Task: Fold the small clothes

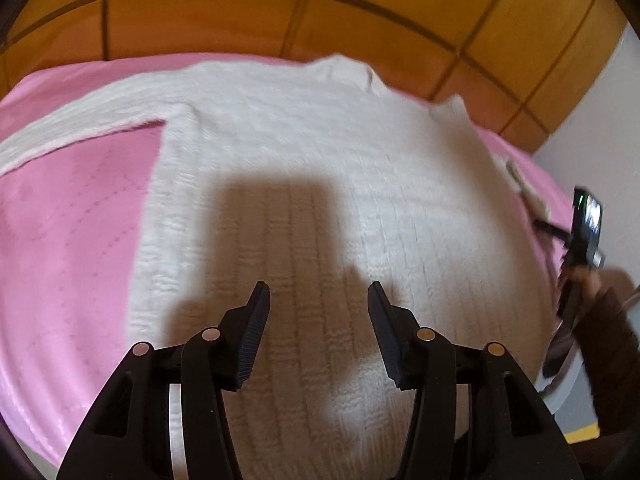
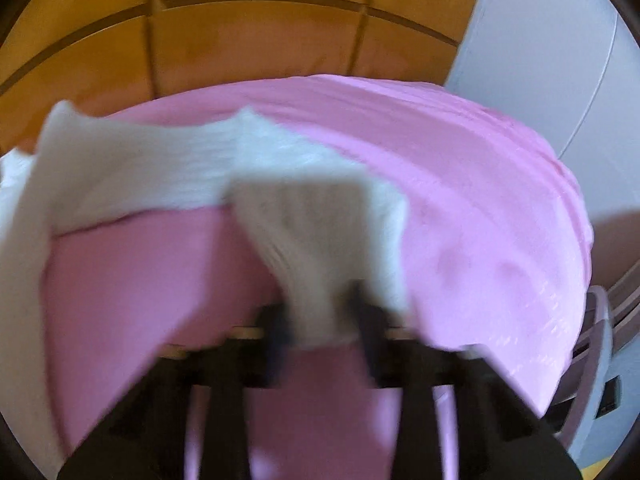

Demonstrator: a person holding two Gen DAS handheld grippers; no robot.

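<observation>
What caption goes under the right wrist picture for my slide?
Right claw grips a sleeve of the white knit sweater above the pink bedspread.

One white sweater (image 1: pixel 320 152) – one pink bedcover (image 1: pixel 68 240) – two grippers: left (image 1: pixel 318 300), right (image 2: pixel 320 312).

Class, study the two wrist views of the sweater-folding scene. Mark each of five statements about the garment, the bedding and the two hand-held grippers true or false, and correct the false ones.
1. The white knit sweater lies on a pink bedspread. True.
2. The left hand-held gripper is clamped on the sweater. False: its jaws stand open above the knit, holding nothing.
3. The right hand-held gripper holds a sleeve of the sweater. True.
4. The wall behind the bed is blue tile. False: it is an orange-brown wooden panel.
5. The sweater is already folded into a neat square. False: its body lies spread out.
</observation>
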